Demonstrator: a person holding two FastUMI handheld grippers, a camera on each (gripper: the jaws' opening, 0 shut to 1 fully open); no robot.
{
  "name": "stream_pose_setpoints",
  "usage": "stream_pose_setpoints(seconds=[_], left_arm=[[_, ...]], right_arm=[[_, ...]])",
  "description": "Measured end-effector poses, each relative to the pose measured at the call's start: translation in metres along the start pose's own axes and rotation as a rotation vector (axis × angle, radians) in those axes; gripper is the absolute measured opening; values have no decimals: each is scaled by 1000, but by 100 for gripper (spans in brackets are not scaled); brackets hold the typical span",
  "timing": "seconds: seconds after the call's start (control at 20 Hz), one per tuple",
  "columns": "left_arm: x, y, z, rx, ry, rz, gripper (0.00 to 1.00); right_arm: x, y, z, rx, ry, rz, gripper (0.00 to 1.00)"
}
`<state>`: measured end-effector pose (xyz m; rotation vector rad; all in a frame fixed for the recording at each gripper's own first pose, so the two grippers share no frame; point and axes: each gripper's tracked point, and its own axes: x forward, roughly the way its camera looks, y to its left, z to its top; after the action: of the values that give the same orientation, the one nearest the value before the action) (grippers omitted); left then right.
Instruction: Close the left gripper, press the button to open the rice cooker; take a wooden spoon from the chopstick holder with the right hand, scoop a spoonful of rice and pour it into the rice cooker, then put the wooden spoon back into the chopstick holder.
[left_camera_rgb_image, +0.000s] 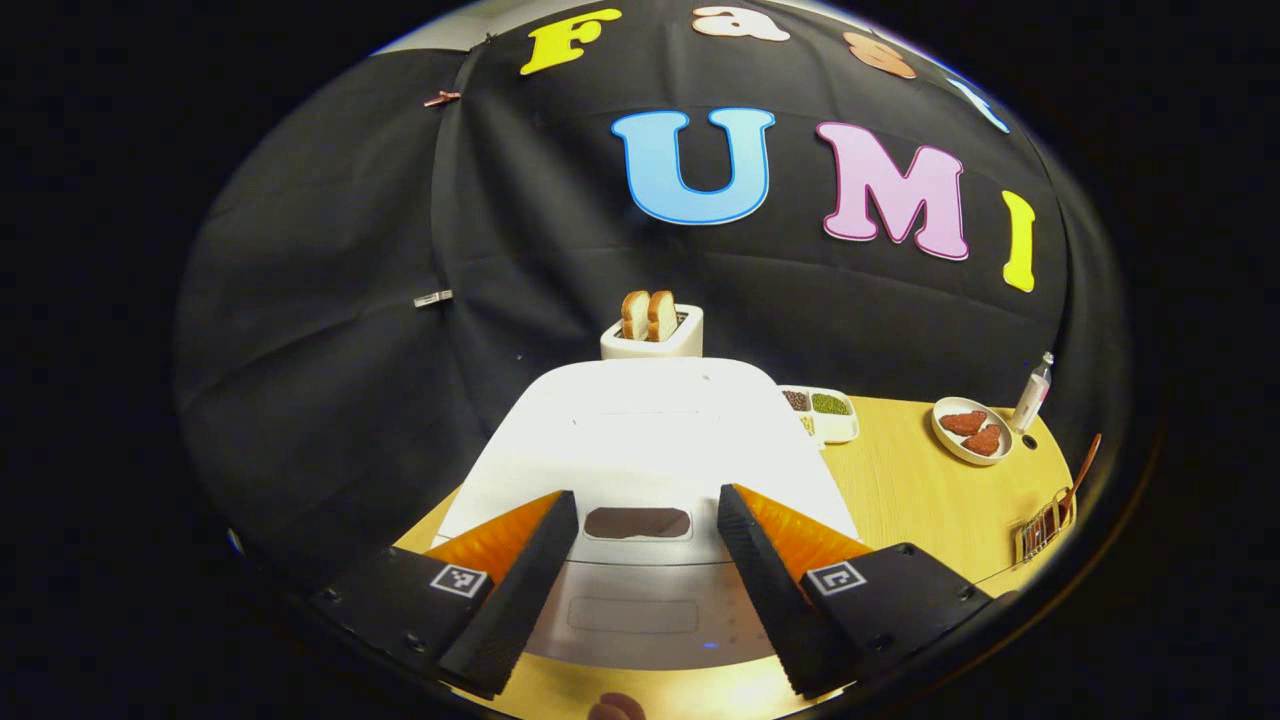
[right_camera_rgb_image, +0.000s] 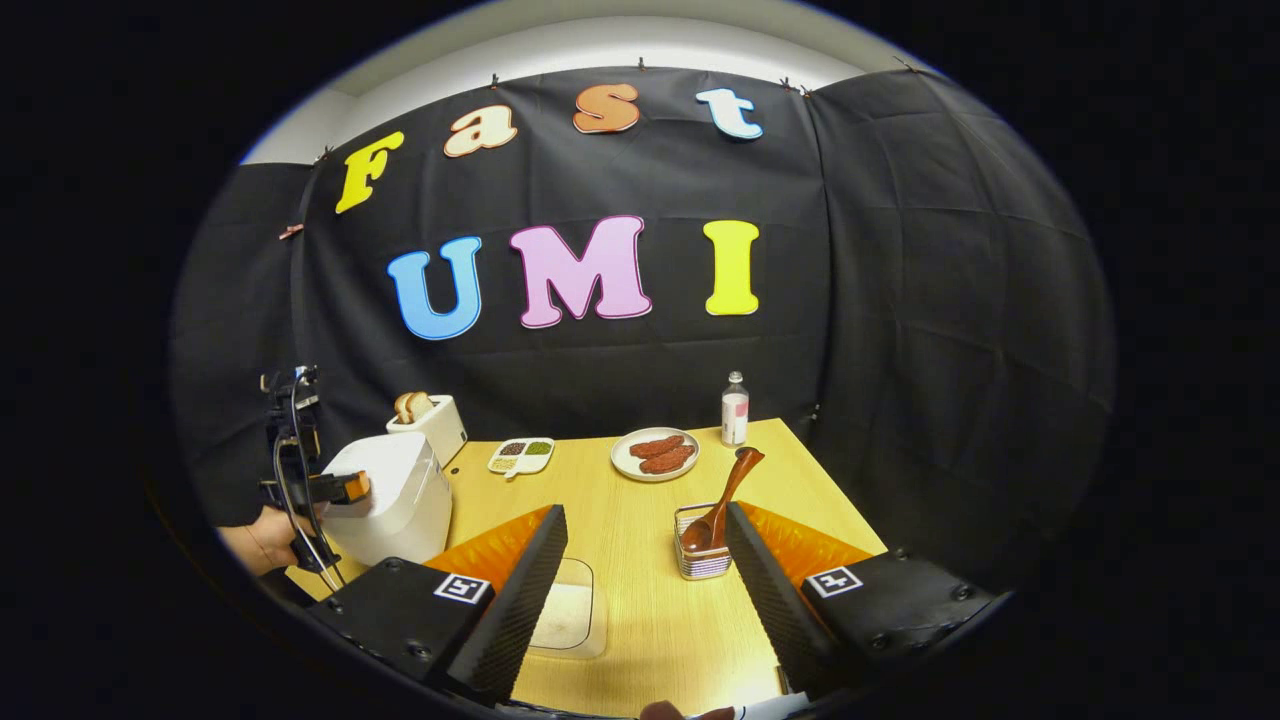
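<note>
The left gripper (left_camera_rgb_image: 647, 520) hangs just over the cooker (left_camera_rgb_image: 640, 450), jaws wide apart. The button (left_camera_rgb_image: 637, 522) sits between them, so open fingers could miss it. Right of the cooker, the right gripper (right_camera_rgb_image: 645, 545) waits open; beyond it, the spoon (right_camera_rgb_image: 722, 503) stands in the holder (right_camera_rgb_image: 700, 560).

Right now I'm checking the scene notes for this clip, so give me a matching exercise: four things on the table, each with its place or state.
Things:
1. wooden spoon
2. rice cooker
3. bread slices
4. bottle

Places or states:
A. lid down
B. standing in the toaster
C. leaning in the chopstick holder
D. upright behind the plate

Pairs: 1-C, 2-A, 3-B, 4-D
</note>
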<state>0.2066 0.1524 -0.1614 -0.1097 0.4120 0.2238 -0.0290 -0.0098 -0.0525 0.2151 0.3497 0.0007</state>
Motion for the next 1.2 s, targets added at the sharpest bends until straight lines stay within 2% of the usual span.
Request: stream_pose_setpoints(seconds=[0.3, 0.4, 0.55, 0.7, 0.95, 1.2], left_arm=[[-7, 3, 13, 33, 7, -28, 99], [-16, 7, 24, 35, -28, -28, 94], [-35, 6, 42, 24, -106, -65, 94], [-75, -2, 67, 18, -189, -132, 94], [-160, -27, 112, 80, -360, -256, 95], [-231, -49, 131, 93, -455, -333, 95]], right_arm=[[-4, 5, 9, 19, -34, 4, 99], [-5, 6, 12, 17, -41, 5, 99], [-7, 8, 19, 17, -55, 8, 99], [-9, 14, 26, -15, -72, 12, 98], [-12, 35, 46, -57, -120, 39, 98], [-18, 53, 68, -52, -172, 65, 98]])
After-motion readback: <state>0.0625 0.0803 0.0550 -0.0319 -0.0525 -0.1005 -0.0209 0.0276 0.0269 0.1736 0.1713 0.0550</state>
